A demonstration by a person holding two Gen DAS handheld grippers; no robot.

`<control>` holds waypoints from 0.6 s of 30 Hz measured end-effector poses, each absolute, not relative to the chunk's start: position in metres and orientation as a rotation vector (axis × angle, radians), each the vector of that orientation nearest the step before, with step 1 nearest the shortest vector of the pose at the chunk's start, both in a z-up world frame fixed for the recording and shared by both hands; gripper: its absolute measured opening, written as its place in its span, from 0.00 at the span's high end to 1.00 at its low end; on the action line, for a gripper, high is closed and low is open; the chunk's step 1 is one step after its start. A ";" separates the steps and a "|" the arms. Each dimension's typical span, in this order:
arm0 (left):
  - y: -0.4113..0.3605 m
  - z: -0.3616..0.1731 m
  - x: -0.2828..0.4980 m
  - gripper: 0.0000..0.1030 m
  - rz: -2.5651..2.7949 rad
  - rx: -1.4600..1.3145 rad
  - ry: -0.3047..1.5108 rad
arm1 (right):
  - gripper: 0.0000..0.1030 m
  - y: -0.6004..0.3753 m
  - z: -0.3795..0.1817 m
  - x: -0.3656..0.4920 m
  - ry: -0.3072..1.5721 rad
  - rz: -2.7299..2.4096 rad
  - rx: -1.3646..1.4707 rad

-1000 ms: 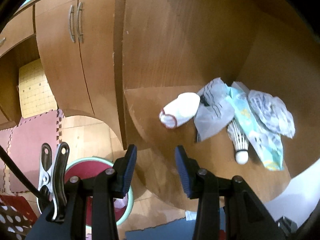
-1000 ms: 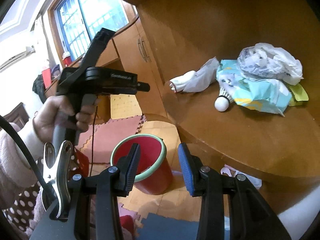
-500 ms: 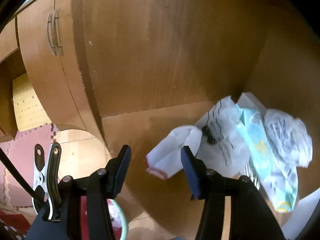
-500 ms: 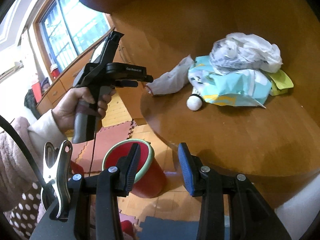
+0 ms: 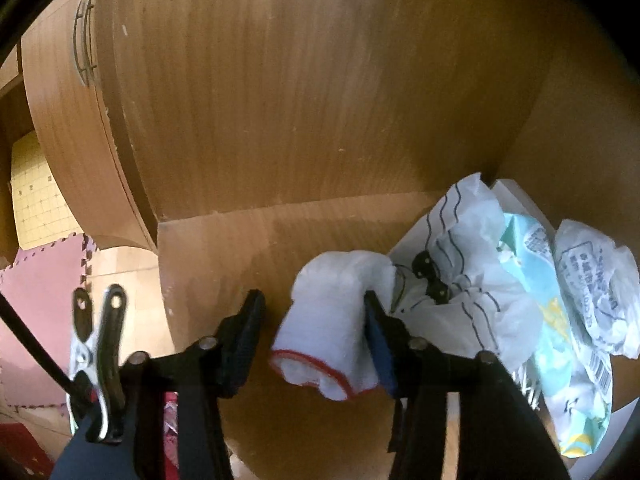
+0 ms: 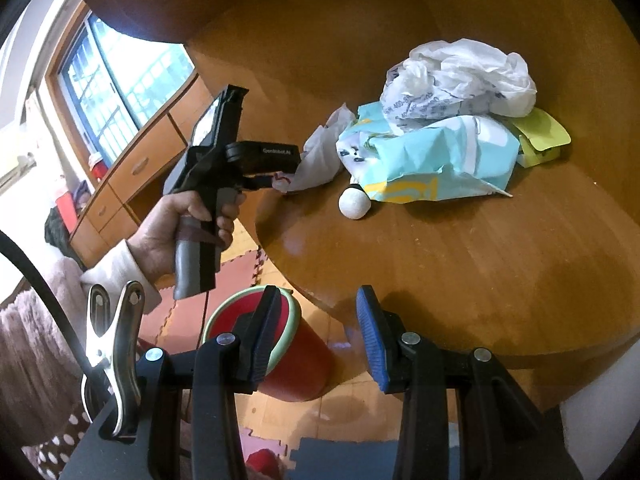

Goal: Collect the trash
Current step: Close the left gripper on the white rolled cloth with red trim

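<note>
The shuttlecock (image 6: 354, 204) feathers lie hidden under the teal packet (image 6: 432, 160); the yellow-green wrapper (image 6: 544, 136) seems half buried.

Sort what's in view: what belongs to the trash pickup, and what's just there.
Job: red-trimmed white cloth, wavy-lined clear bag, teal wrapper, crumpled white bag, yellow-green packet, shuttlecock (probably), red bin.
Just there: round wooden table, cabinets, foam floor mats, window.
</note>
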State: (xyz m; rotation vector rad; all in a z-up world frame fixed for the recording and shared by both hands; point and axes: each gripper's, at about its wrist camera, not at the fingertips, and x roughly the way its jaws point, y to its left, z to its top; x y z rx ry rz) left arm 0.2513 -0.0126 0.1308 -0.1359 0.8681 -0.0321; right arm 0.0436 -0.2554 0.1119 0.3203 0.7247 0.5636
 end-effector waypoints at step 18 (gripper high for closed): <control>0.033 0.165 0.168 0.82 -0.011 -0.270 0.746 | 0.61 -0.228 0.115 0.047 0.717 0.584 0.293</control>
